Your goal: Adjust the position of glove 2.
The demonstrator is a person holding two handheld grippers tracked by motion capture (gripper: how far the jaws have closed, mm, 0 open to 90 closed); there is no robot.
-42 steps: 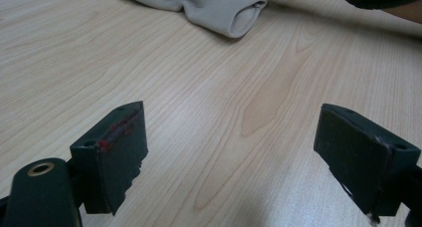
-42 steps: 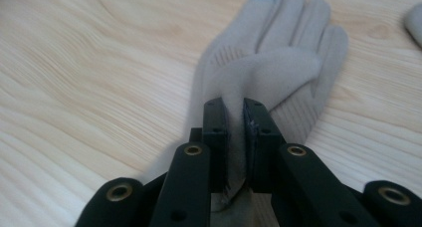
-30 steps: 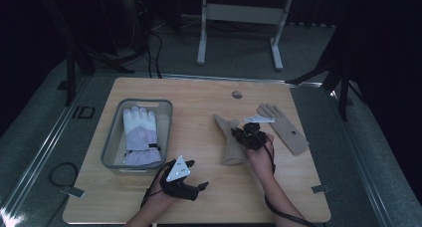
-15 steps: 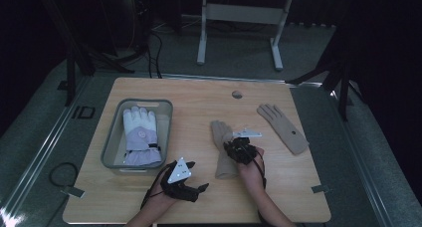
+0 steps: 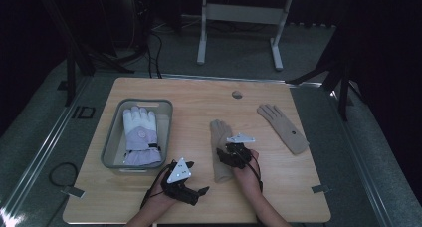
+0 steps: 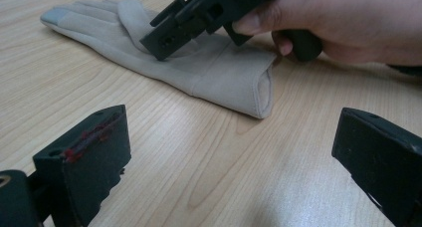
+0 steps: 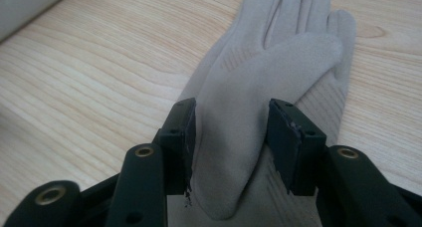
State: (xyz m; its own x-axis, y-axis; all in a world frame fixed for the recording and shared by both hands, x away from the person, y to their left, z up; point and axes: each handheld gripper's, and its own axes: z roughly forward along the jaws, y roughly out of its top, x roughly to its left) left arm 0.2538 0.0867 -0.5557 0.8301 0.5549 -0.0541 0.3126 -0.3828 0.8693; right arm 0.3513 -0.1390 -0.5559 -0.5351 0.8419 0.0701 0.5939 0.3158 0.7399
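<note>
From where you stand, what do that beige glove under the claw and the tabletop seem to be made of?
The beige glove looks like soft, matte suede-like fabric: fuzzy nap, limp folds, stitched cuff; it could be knit or microfibre. The tabletop looks like pale wood or wood-look laminate: long grain lines, smooth low sheen.

Tan glove (image 5: 220,152) showing a plain beige-tan suede-like surface, one fingertip carrying a pale blue-grey patch in both gripper views. Second tan glove (image 5: 283,128) showing the same beige, with a small dark dot near the cuff. Padded glove (image 5: 140,136) showing white fingers, a pale lilac body and a dark wrist strap. Tray (image 5: 110,146) showing translucent grey. Table (image 5: 189,97) showing light wood with wavy brown grain. Right gripper (image 7: 231,140) showing black jaws, brass-coloured rivets and a pale grey top plate. Left gripper (image 5: 191,189) showing black, with red smears on one pad and a pale grey plate. Round insert (image 5: 237,94) showing grey.
</note>
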